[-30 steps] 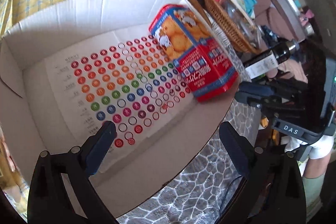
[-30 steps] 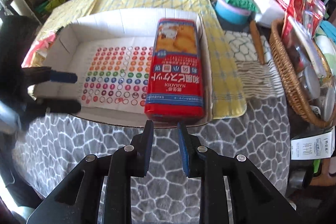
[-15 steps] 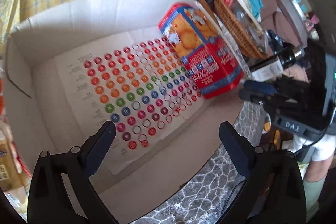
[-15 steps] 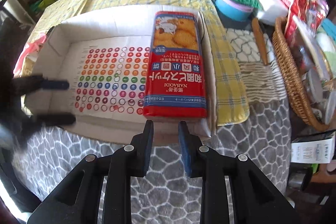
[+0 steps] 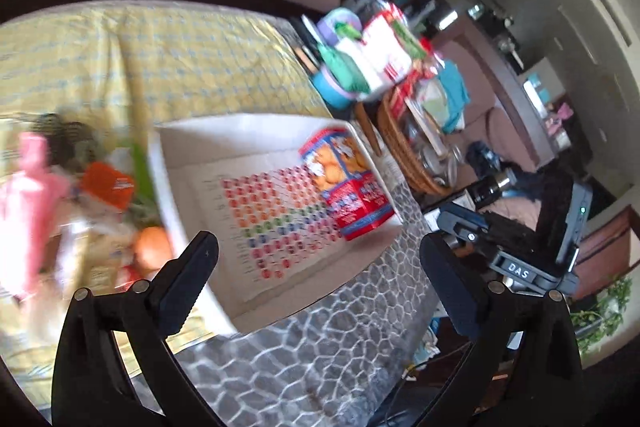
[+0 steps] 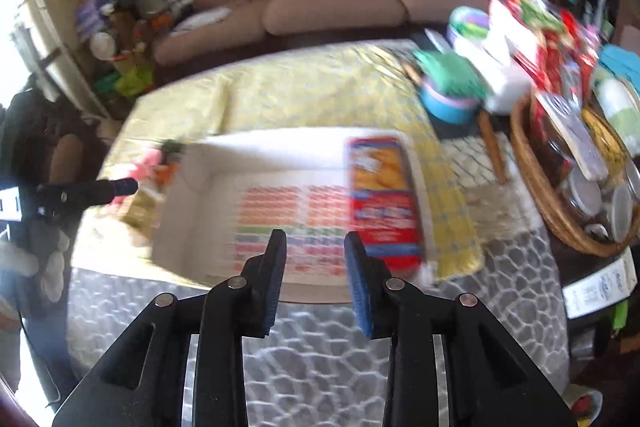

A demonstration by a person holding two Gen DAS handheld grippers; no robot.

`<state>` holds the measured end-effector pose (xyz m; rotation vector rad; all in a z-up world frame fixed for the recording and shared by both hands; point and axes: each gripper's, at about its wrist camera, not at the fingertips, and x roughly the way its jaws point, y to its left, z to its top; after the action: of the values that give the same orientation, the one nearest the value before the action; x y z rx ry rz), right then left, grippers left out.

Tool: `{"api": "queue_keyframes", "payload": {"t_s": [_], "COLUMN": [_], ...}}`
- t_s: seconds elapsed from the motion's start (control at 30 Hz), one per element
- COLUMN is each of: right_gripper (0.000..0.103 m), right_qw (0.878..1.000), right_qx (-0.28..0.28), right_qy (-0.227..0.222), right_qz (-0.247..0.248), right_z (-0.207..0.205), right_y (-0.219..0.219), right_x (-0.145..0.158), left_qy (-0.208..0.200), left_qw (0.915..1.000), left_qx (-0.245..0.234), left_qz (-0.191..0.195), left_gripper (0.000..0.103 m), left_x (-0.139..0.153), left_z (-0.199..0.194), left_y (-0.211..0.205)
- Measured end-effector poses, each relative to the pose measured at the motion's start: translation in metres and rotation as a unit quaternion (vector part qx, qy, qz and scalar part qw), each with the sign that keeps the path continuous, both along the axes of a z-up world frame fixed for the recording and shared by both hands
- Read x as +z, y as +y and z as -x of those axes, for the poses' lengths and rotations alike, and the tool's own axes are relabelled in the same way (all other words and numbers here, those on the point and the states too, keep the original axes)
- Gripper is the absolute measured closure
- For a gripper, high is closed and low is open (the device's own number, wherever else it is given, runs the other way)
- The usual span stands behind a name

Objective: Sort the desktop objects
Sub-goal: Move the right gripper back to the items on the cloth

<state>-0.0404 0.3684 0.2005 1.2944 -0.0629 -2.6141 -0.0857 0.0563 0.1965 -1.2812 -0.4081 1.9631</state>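
On the left, beside the white box (image 5: 176,195), a blurred pile (image 5: 108,195) of packets and a pink thing waits on the yellow cloth (image 5: 160,59); it is too smeared to name piece by piece. Your left gripper (image 5: 316,267) hangs over the grey patterned table (image 5: 320,339) with its jaws spread wide and nothing between them. I judge you are between picks: the red biscuit box (image 5: 352,187) already lies inside the white box against its right wall, on the sheet of coloured dots (image 5: 276,223). Next you likely swing left to that pile, clearing the box wall. Your right gripper (image 6: 316,267) has jaws parted, empty. Further right, the wicker basket (image 6: 536,195) and bowl (image 6: 448,103) crowd the table's edge.
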Motion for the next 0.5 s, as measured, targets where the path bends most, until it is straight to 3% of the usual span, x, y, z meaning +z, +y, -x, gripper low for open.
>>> {"api": "queue_keyframes", "payload": {"t_s": [0.13, 0.27, 0.4, 0.5], "right_gripper": [0.053, 0.052, 0.051, 0.043], "right_qw": [0.998, 0.995, 0.992, 0.992], "right_qx": [0.054, 0.09, 0.112, 0.117], "right_qy": [0.018, 0.019, 0.023, 0.028], "right_qz": [0.017, 0.035, 0.053, 0.038], "right_z": [-0.012, -0.015, -0.015, -0.008], "right_y": [-0.062, -0.117, -0.164, -0.193], "right_x": [0.0, -0.014, -0.032, -0.045], "left_qy": [0.018, -0.002, -0.02, -0.033], "left_qw": [0.9964, 0.9887, 0.9838, 0.9837], "left_qx": [0.074, 0.133, 0.16, 0.162], "left_qz": [0.038, 0.069, 0.077, 0.071], "left_gripper": [0.001, 0.001, 0.001, 0.001], "left_x": [-0.002, -0.032, -0.072, -0.097], "left_z": [-0.017, -0.035, -0.055, -0.059], "left_y": [-0.083, -0.152, -0.195, -0.203]}}
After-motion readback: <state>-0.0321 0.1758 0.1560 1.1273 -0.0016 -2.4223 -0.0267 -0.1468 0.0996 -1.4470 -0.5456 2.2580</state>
